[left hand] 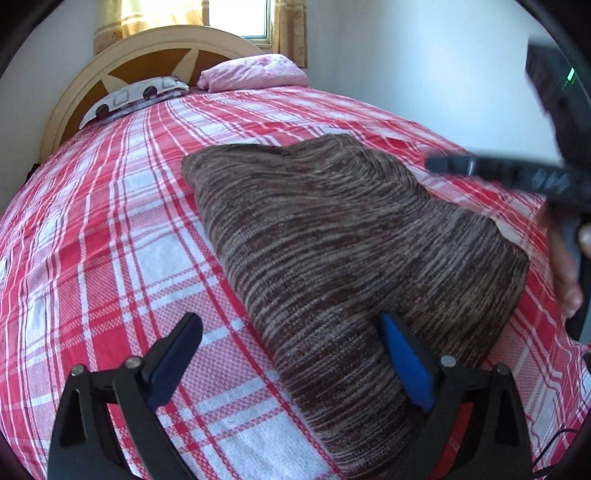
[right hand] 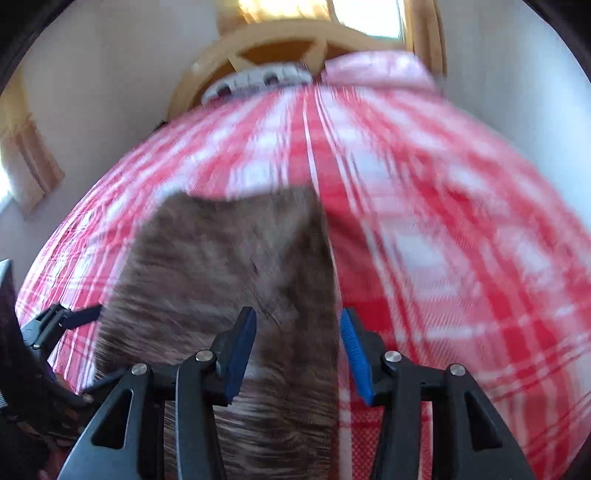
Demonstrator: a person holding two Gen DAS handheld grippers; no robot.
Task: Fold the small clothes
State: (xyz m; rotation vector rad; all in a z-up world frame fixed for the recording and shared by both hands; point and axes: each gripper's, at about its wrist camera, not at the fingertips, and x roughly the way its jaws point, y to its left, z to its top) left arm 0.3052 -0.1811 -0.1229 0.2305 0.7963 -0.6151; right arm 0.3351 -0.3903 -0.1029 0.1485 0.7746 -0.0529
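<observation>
A brown striped knit garment (left hand: 343,236) lies folded on the red and white plaid bed cover (left hand: 122,236). My left gripper (left hand: 291,354) is open and empty, just above the garment's near left edge. My right gripper (right hand: 298,343) is open and empty over the garment's (right hand: 229,258) right edge; this view is blurred by motion. The right gripper also shows at the right of the left wrist view (left hand: 480,168), held by a hand. The left gripper shows at the left of the right wrist view (right hand: 62,317).
A patterned pillow (left hand: 133,96) and a pink pillow (left hand: 255,74) lie at the cream headboard (left hand: 155,44). A white wall (left hand: 424,66) runs along the bed's far right side. A curtained window (left hand: 255,18) is behind the headboard.
</observation>
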